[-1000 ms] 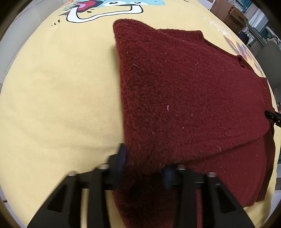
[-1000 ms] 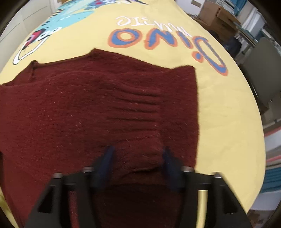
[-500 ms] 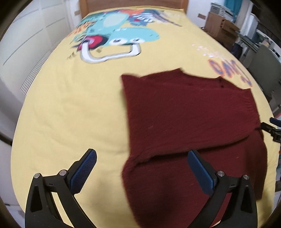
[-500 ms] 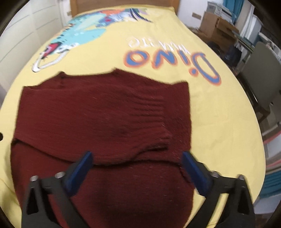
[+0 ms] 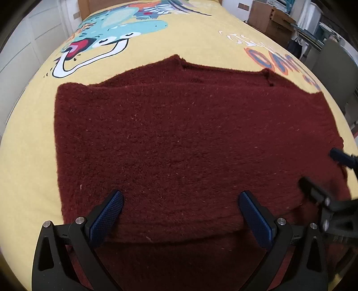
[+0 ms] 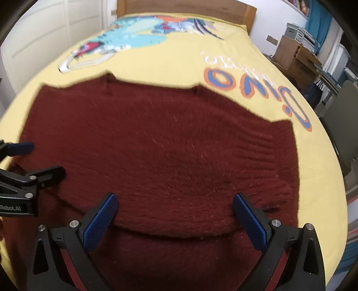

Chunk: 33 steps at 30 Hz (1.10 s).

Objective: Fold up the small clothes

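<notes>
Maroon knit sweater (image 5: pixel 190 138) flat on yellow bedspread (image 5: pixel 29 145), folded layer on top. L tool (image 5: pixel 181 212) & R tool (image 6: pixel 175 212) both spread wide above near edge, holding nothing.

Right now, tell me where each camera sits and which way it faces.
Left wrist: sits on the left gripper, facing up the bed over the dark red sweater; its own open fingers show below, the right gripper at the right edge.
Right wrist: sits on the right gripper, facing the same way over the sweater's ribbed side toward the headboard; the left gripper shows at the left edge.
Shared: the sweater, the yellow dinosaur bedspread, and each other's gripper.
</notes>
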Each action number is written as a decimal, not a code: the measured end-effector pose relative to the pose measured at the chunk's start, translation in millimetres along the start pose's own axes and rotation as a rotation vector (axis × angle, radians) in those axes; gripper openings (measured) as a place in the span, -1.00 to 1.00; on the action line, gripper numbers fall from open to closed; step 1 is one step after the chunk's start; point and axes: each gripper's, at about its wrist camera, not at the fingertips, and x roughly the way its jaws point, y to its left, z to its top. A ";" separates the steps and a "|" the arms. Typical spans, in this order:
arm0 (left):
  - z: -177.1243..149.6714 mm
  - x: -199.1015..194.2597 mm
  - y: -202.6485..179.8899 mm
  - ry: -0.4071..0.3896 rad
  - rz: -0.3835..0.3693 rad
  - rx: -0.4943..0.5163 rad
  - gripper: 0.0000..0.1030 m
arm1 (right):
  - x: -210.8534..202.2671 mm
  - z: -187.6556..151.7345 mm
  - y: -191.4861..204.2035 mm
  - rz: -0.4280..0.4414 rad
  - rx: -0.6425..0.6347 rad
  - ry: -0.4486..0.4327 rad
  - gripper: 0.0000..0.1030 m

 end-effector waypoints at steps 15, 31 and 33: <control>-14.0 -7.6 41.7 -0.003 -0.029 -0.073 0.99 | 14.3 -19.1 -60.6 0.016 0.129 -0.014 0.99; -29.3 -101.4 52.8 0.037 -0.069 -0.090 0.98 | -60.7 -26.0 -69.0 0.008 0.154 -0.031 0.99; -40.5 -116.2 57.0 0.039 -0.083 -0.114 0.98 | -74.9 -33.2 -72.1 0.002 0.154 -0.033 0.99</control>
